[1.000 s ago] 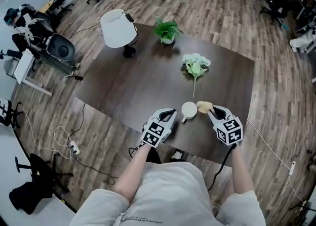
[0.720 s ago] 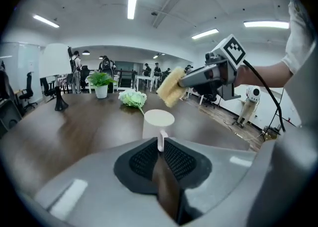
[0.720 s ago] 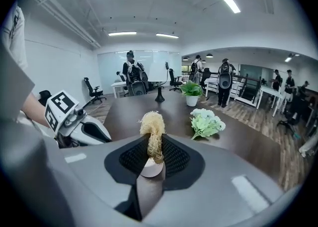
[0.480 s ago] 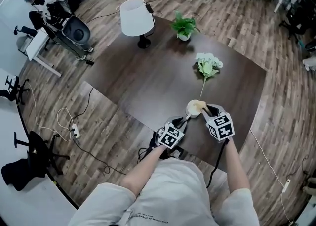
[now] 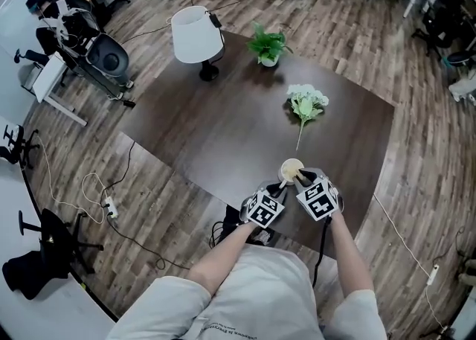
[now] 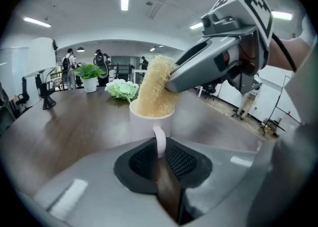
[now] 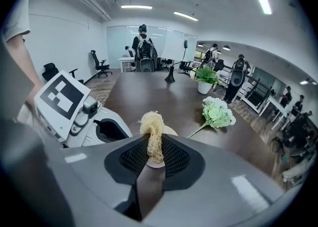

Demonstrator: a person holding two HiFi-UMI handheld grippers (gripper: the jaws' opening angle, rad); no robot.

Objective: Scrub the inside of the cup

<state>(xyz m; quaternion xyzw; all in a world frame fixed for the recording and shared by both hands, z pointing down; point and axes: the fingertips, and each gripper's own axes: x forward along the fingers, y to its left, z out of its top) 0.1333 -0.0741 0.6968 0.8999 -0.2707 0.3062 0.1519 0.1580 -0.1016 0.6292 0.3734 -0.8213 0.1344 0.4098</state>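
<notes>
Cup (image 5: 291,170) is white and stands upright near the lower edge of the desk (image 5: 223,123), a bit right of the middle of the head view. Its handle (image 6: 159,140) points back at the person. A yellow scrubber (image 6: 155,88) pokes down into it, and the top of the scrubber sticks out over the rim.

The left tongs (image 6: 160,157) are closed on the handle. The right tongs (image 7: 153,147) are pinching the scrubber by its upper part. The two tongs are very close together, just beside the cup.

Farther up the desk lie white flowers (image 5: 305,103), with the stem pointing at the cup. A plant (image 5: 266,45) and a lamp (image 5: 197,37) stand at the far upper side.

What could go wrong? The handle is thin, so a hard push with the scrubber might twist the cup in the left tongs and tip it. The cup is close to the desk edge, so it might slide off and break. The scrubber is soft, so it might slip out of the right tongs and get left in the cup.
</notes>
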